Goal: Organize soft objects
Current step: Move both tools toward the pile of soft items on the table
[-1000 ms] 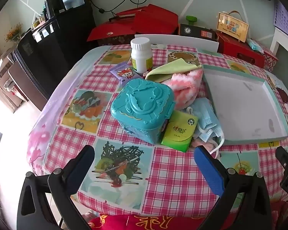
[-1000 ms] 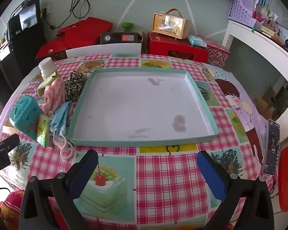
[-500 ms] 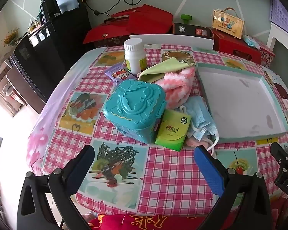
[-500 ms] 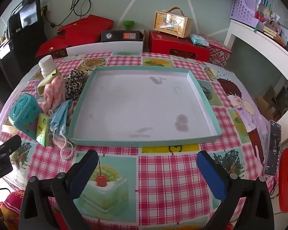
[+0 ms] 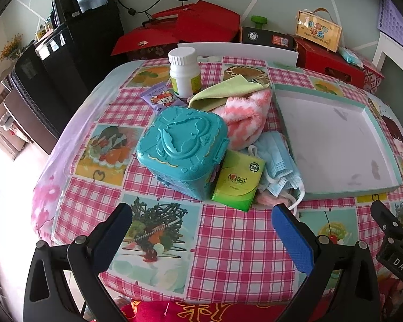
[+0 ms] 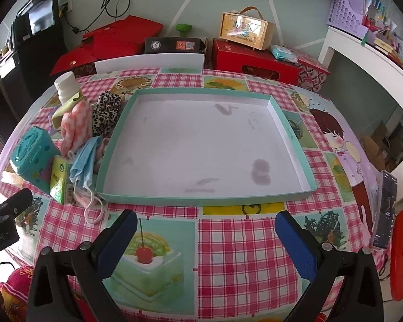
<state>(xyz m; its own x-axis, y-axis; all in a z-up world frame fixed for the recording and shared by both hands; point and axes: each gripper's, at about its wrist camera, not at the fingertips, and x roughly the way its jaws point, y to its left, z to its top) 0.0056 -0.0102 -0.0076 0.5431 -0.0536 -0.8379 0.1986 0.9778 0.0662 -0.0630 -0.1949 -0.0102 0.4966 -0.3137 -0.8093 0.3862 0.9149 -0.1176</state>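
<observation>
A pile of soft things lies left of the empty teal-rimmed tray (image 6: pixel 112 145) (image 5: pixel 279 99): a pink-and-white fluffy cloth (image 5: pixel 247 115) (image 6: pixel 76 123), a yellow-green cloth (image 5: pixel 223 90), blue face masks (image 5: pixel 276 161) (image 6: pixel 83 161), a leopard-print scrunchie (image 6: pixel 106 111) and a green tissue pack (image 5: pixel 237 179) (image 6: pixel 58 178). My left gripper (image 5: pixel 201 224) is open and empty above the table's near edge, short of the tissue pack. My right gripper (image 6: pixel 205 230) is open and empty in front of the tray.
A teal plastic box (image 5: pixel 181 147) (image 6: pixel 31 158) and a white pill bottle (image 5: pixel 184 71) (image 6: pixel 65 86) stand by the pile, with a purple sachet (image 5: pixel 158 99). A phone (image 6: pixel 385 210) lies at the table's right edge. Red boxes (image 6: pixel 255 61) stand behind the table.
The left gripper has drawn back and risen a little, so the pile sits farther up the view. The right gripper has barely moved. Both stay open.
</observation>
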